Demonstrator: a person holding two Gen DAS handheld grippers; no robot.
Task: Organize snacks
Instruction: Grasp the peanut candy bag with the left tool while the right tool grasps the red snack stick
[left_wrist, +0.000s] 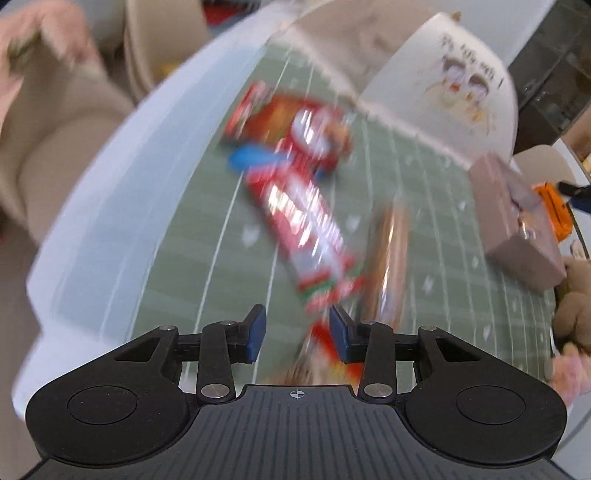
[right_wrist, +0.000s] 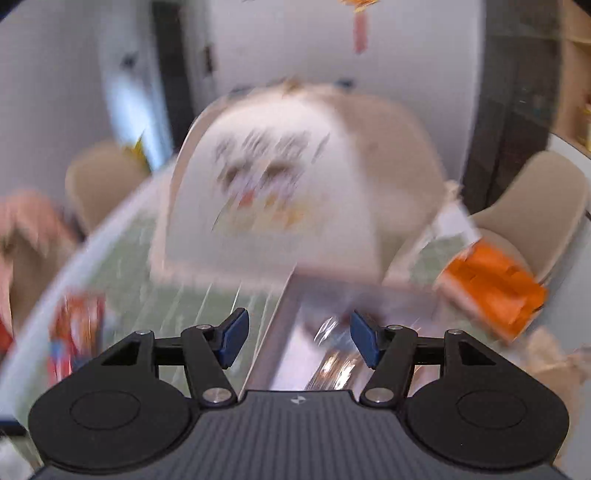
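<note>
Both views are smeared by motion blur, so fine detail is lost. The left gripper (left_wrist: 297, 334) has black linkage arms and blue pads; its jaws stand apart with nothing pressed between them. Just ahead of its tips, a long glossy red snack packet (left_wrist: 306, 225) lies on the mat, with a flatter red and orange packet (left_wrist: 266, 114) and a blue piece (left_wrist: 255, 157) beyond it. To the right of the tips lies a slim brown, shiny wrapper (left_wrist: 389, 266). Another red and yellow wrapper (left_wrist: 317, 354) shows under the gap between the pads.

The right gripper (right_wrist: 298, 338) also has its jaws apart, empty. Directly below and ahead of it sits a grey-brown rectangular box (right_wrist: 291, 332), open on top, holding shiny crinkled wrappers (right_wrist: 332, 365). Ahead stands a white bag (right_wrist: 273, 192) with a cartoon print. An orange block-shaped object (right_wrist: 491, 291) lies right of the gripper.

The surface is a green mat with white grid lines (left_wrist: 207, 258) on a pale table (left_wrist: 92, 243). Beige chairs (right_wrist: 546, 210) stand around it.
</note>
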